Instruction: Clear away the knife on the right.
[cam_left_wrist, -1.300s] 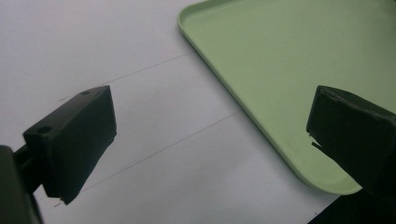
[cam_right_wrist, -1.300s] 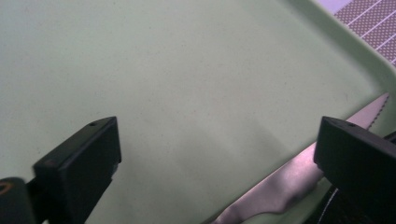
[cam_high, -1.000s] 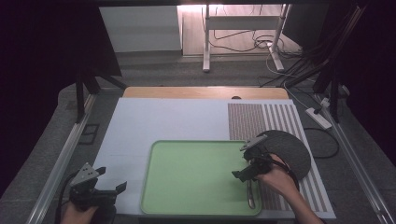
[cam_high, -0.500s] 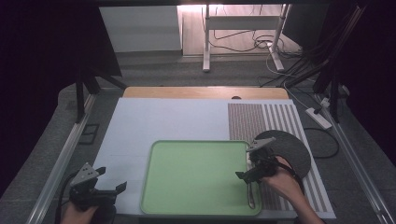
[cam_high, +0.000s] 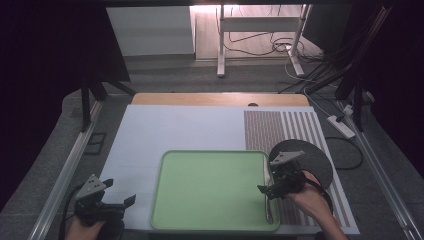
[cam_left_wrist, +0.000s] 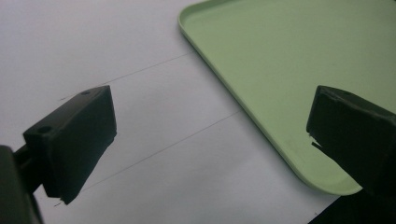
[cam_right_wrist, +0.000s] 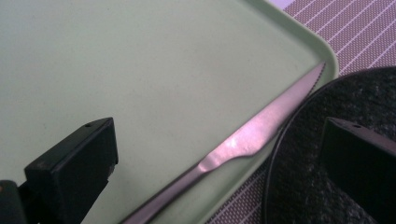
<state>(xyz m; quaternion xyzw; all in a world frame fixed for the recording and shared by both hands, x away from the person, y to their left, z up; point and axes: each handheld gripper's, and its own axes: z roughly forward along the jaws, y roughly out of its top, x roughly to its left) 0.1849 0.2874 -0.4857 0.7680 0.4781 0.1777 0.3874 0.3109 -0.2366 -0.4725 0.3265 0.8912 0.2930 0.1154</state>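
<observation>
A silver table knife (cam_high: 268, 206) lies along the right inner edge of a light green tray (cam_high: 210, 192), its blade pointing away from the person. My right gripper (cam_high: 270, 186) hovers open just over the knife. In the right gripper view the knife (cam_right_wrist: 243, 144) runs diagonally between the two spread jaws, touched by neither, and the gripper (cam_right_wrist: 219, 156) holds nothing. My left gripper (cam_high: 120, 194) is open and holds nothing, low at the table's near left, beside the tray's near left corner (cam_left_wrist: 322, 182).
A dark round plate (cam_high: 310, 159) sits on a striped placemat (cam_high: 280, 130) right of the tray, its rim (cam_right_wrist: 280, 154) close against the knife. A white cover (cam_high: 165, 130) spreads over the table. Cables and a power strip (cam_high: 340, 125) lie on the floor beyond.
My right gripper has shifted a little toward the person along the tray's right edge, settling over the knife. The left gripper has stayed put.
</observation>
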